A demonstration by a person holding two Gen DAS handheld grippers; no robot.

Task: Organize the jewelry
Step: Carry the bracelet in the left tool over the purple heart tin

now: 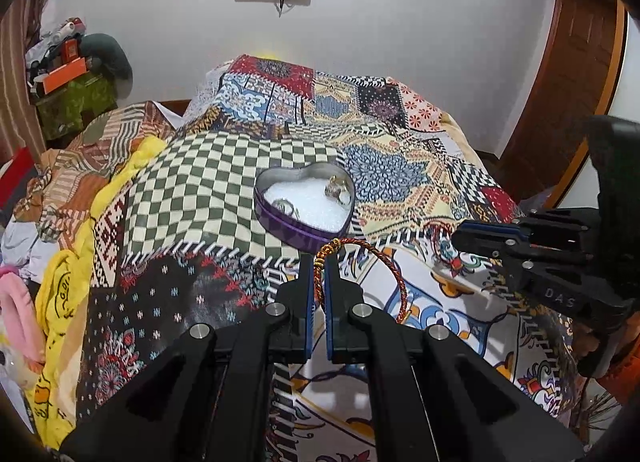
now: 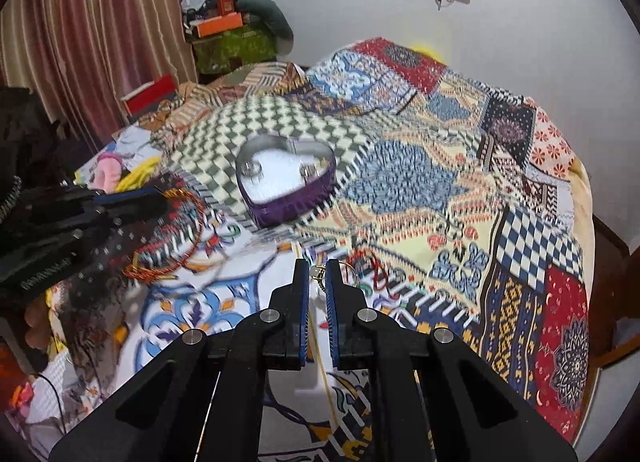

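One bracelet (image 1: 362,262) — one ring (image 2: 318,274).

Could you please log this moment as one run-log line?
left gripper: shut on red cord bracelet | right gripper: shut on ring | heart tin: open, on quilt

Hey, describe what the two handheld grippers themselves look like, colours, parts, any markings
Both the left gripper and the right gripper are matte black plastic with angular linkage arms, round silver pivot pins, and flat fingers lined with blue pads. Raised lettering reading "DAS" marks the right gripper's body, seen from the left wrist view. No cables or sleeves are clearly visible.
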